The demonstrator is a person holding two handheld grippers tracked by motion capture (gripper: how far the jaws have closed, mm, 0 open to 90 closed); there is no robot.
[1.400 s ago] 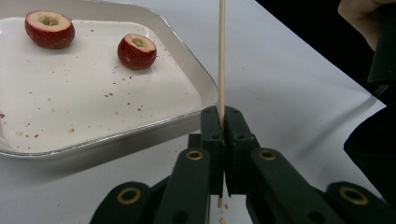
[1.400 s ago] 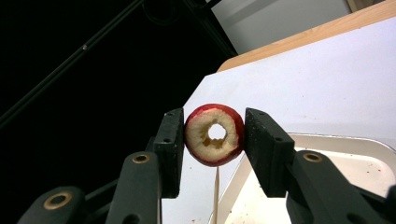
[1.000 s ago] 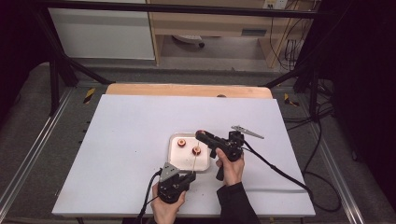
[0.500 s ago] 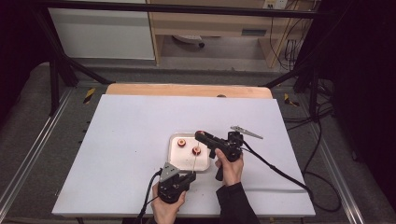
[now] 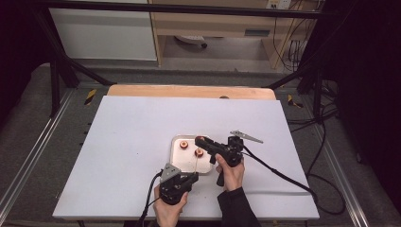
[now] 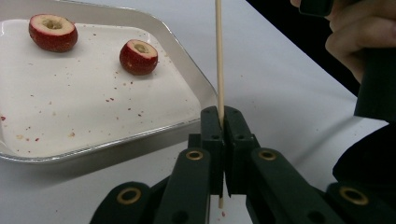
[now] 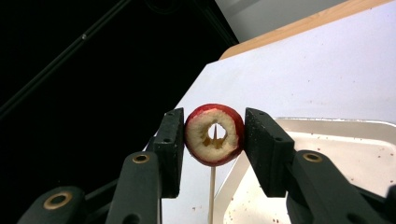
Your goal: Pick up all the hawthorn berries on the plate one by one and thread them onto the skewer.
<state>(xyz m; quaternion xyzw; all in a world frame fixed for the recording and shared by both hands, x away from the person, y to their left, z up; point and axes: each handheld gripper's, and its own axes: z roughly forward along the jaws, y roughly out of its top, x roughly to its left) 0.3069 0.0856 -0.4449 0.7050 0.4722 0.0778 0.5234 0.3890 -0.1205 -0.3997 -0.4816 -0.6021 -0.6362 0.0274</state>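
My left gripper is shut on a thin wooden skewer that stands upright beside the tray's near edge. My right gripper is shut on a red cored fruit ring, held in the air above the tray's edge. The skewer rises behind the ring and its tip shows through the hole. Two more cored red fruits lie on the metal tray. In the high view the left gripper sits just below the tray and the right gripper reaches over it from the right.
The tray lies near the front middle of a white table with a wooden strip along its far edge. A cable trails right from the right gripper. Red crumbs dot the tray floor.
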